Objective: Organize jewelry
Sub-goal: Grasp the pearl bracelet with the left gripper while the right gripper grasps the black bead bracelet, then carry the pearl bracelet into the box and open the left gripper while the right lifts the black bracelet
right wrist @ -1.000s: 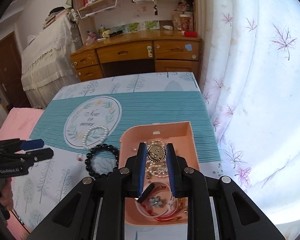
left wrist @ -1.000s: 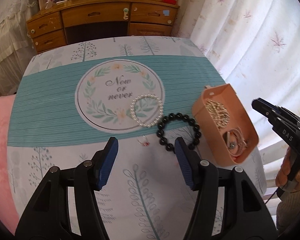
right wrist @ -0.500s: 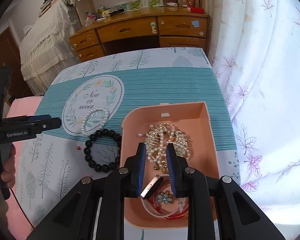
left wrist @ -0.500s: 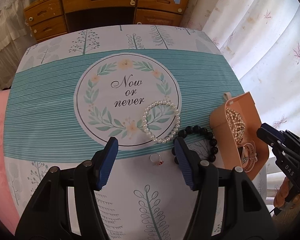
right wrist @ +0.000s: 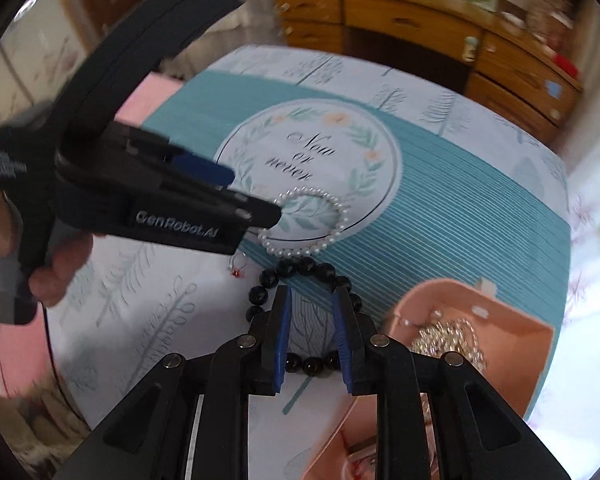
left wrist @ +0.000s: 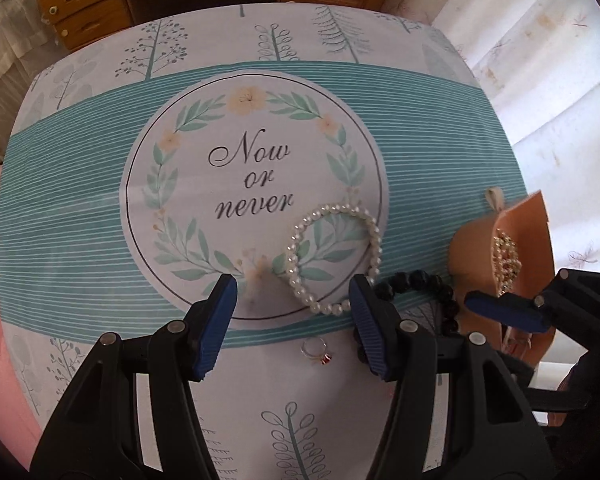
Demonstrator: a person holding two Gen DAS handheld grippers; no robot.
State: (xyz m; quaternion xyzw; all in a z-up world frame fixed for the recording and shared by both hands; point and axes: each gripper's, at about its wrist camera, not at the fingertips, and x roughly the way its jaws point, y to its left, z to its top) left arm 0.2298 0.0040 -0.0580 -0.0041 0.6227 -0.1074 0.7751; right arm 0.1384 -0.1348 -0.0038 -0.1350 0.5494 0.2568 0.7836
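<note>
Both claws have swung over: left claw (left wrist: 292,292) closing above pearl bracelet (left wrist: 334,258), right claw (right wrist: 310,304) slightly open, empty.

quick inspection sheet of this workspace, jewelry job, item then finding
surface: tablecloth with teal band and a "Now or never" wreath print
job's things: pearl bracelet, black bead bracelet and small ring lie loose on the cloth; peach tray already holds chains
clutter: nothing seen
grippers: left gripper jaws closing, nothing between them, over the pearl bracelet and ring; right gripper narrowly open, empty, above the black bead bracelet
cables: nothing seen
surroundings: wooden desk behind, curtain beside
</note>
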